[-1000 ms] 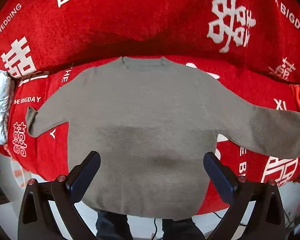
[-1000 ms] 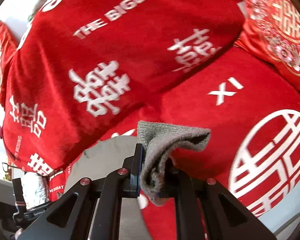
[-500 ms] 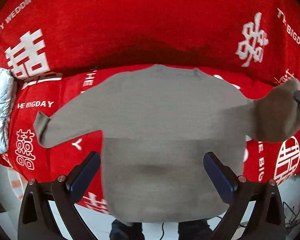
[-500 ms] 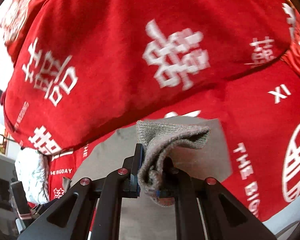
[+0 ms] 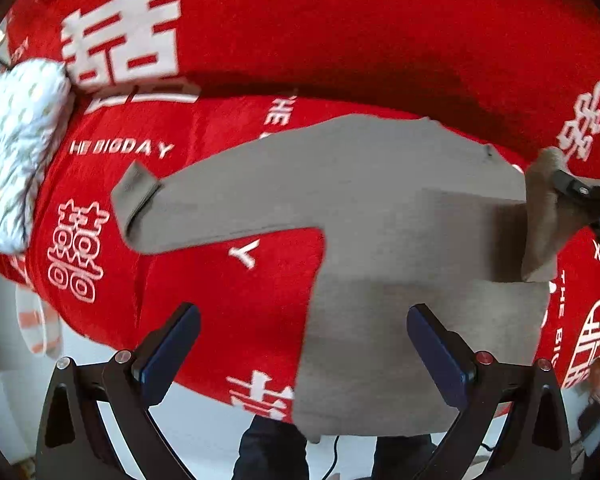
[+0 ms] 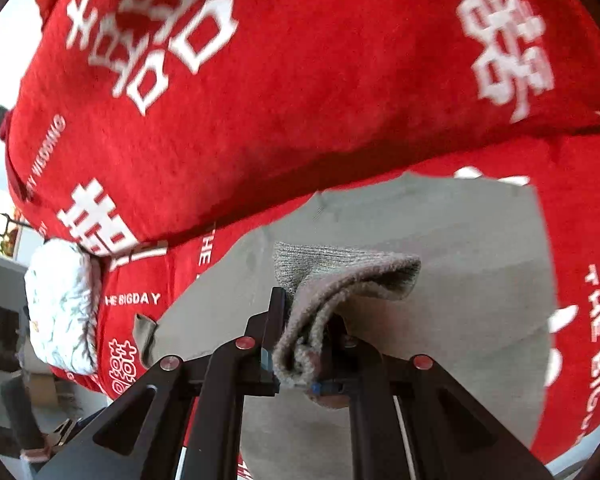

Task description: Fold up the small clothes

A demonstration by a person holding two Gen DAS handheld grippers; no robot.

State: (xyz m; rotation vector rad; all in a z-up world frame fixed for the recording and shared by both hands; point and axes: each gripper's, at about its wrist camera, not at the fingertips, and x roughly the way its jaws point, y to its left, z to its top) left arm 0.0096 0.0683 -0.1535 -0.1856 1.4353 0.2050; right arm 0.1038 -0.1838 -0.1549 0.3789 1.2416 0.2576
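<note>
**Grey sweater on a red sofa, one sleeve pinched and lifted across its body**

No containers appear in either view. A small grey sweater [image 5: 380, 216] lies flat, front down or up cannot be told, on the seat of a sofa draped in a red cover [image 5: 300, 32] printed with white characters and the words "THE BIGDAY". Its collar points toward the backrest and its hem hangs just over the seat's front edge. One sleeve [image 5: 172, 208] stretches out flat toward a white patterned cushion [image 5: 16, 152] at the sofa's end, with nothing lying on it.

The other sleeve's cuff [image 6: 340, 280] is raised off the seat above the sweater's body. The right gripper [image 6: 300, 344] has its jaws squeezed nearly together on that bunched cuff, the knit folded between the pads; from the left wrist view it [image 5: 580, 196] enters at the right edge with the sleeve hanging below it.

The left gripper [image 5: 304, 344] points down over the sweater's lower edge and the red seat, its jaws spread wide, holding and touching nothing. Dark trouser legs [image 5: 276, 452] of the person show below the seat edge
</note>
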